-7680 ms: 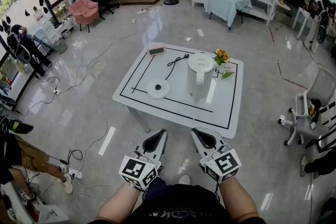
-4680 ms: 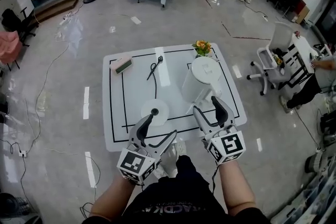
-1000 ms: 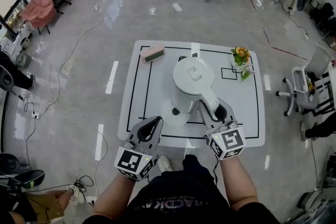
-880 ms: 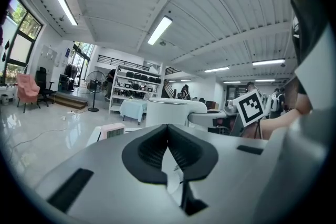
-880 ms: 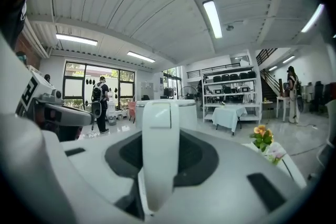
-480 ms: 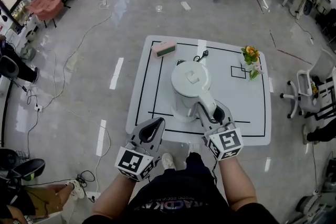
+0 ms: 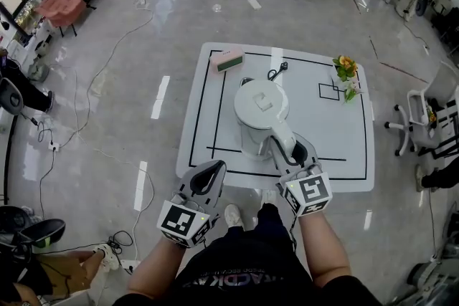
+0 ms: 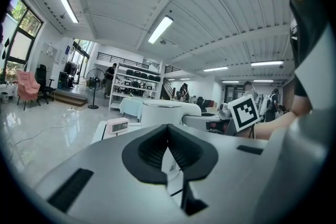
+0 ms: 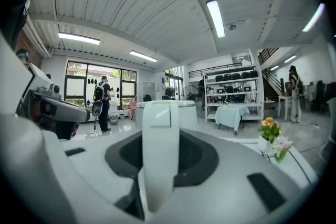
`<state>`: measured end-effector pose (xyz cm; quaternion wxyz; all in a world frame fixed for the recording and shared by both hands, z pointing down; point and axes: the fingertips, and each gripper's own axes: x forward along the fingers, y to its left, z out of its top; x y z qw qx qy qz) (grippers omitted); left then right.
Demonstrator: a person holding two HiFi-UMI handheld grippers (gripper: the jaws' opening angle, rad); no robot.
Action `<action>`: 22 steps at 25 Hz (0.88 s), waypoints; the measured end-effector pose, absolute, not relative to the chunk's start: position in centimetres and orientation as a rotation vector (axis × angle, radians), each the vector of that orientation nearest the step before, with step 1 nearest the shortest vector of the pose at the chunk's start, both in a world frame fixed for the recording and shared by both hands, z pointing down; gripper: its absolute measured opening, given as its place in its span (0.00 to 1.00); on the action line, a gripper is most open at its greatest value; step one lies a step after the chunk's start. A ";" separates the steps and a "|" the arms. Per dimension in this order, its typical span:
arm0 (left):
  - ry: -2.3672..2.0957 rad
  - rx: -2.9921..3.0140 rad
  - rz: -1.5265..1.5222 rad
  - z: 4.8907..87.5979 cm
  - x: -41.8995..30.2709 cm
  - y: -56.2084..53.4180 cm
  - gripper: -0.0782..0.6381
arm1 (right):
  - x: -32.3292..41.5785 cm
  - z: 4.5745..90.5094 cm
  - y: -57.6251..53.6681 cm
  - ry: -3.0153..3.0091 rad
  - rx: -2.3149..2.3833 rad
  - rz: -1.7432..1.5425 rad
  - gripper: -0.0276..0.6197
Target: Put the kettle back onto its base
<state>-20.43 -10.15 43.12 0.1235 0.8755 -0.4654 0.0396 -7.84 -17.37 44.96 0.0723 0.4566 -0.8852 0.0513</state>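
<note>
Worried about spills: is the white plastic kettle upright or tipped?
Upright: the white plastic kettle stands lid-up, handle in the right tongs.

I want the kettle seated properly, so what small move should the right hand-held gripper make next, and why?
Probably ease the kettle straight down a touch before letting go. The right hand-held gripper is shut on the kettle's handle. In the head view the kettle's body hides the base, so it seems to be over it, but whether it has seated can't be told.
</note>
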 end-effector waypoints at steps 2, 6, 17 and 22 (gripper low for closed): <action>-1.352 2.556 0.118 43.2 -20.4 -10.0 0.12 | -7.5 44.9 -17.2 -2.662 1.384 0.157 0.23; -1.337 2.562 0.110 43.3 -20.1 -9.8 0.12 | -6.9 44.8 -16.7 -2.668 1.401 0.155 0.23; -1.310 2.570 0.108 43.3 -19.5 -9.5 0.12 | -6.9 44.5 -15.9 -2.682 1.394 0.113 0.23; -1.315 2.566 0.114 43.5 -19.6 -9.5 0.12 | -7.5 44.8 -16.2 -2.704 1.382 0.133 0.23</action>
